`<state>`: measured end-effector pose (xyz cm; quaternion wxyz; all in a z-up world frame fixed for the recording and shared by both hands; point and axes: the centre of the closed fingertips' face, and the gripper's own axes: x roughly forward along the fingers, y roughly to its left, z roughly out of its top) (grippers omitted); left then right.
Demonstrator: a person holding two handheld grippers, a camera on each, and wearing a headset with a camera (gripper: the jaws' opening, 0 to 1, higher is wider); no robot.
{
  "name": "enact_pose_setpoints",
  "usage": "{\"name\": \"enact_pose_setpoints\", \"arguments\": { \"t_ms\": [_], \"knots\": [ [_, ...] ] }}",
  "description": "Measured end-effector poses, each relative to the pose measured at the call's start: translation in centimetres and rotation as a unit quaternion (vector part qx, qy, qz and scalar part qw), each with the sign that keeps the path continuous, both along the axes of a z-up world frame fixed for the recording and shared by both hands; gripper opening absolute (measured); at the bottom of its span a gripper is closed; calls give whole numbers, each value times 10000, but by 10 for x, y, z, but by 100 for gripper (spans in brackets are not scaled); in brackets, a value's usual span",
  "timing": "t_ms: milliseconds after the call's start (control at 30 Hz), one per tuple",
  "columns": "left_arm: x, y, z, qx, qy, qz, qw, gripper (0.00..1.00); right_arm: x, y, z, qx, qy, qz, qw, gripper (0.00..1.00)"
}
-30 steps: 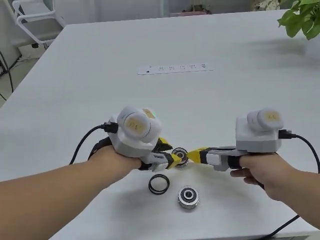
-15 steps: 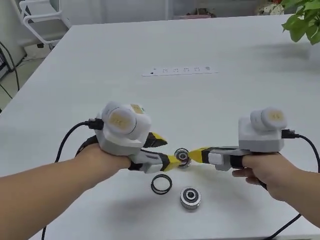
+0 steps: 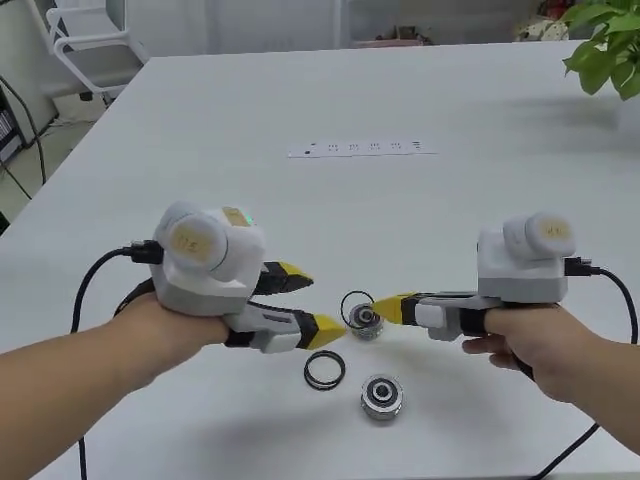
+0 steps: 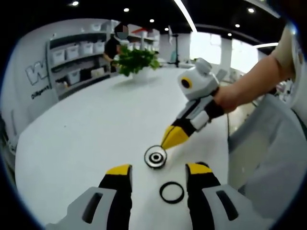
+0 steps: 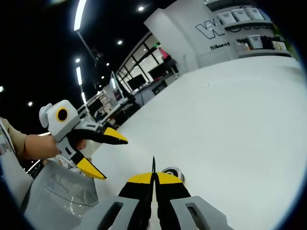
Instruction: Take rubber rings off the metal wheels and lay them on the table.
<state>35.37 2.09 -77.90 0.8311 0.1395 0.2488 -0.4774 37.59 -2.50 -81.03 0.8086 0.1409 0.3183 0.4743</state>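
My right gripper (image 3: 386,308) is shut on the edge of a thin black rubber ring (image 3: 350,303), seen edge-on between its tips (image 5: 153,167). The ring stands half off a small metal wheel (image 3: 367,322) that rests on the white table (image 3: 420,220). The same wheel lies just beyond the right gripper's jaws (image 5: 172,172). My left gripper (image 3: 314,301) is open, a short way left of that wheel (image 4: 156,157) and touching nothing. A loose rubber ring (image 3: 324,370) (image 4: 171,192) lies flat on the table. A second metal wheel (image 3: 381,396) sits beside it, nearer the front edge.
A white power strip (image 3: 362,148) lies mid-table, far behind the work. A green plant (image 3: 605,50) stands at the back right corner, and a white chair (image 3: 85,40) beyond the back left. Cables trail from both grippers toward the near edge.
The left gripper has opened, let go of the wheel and drawn back to the left. The ring now stands partly off the wheel, still in the right gripper.
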Motion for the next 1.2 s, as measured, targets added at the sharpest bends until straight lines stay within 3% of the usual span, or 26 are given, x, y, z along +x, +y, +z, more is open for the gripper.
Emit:
{"name": "enact_pose_setpoints", "arguments": {
  "t_ms": [533,900,1200],
  "knots": [
    [-23,16,20,-288,-32,133,9995,58,-13,8,14,177,-8,138,9997,0],
    [-38,31,19,-161,-80,131,9998,64,-28,15,20,216,56,296,9993,0],
    [-48,40,20,-115,-113,161,9997,67,-34,19,12,168,173,432,9988,0]
  ]
}}
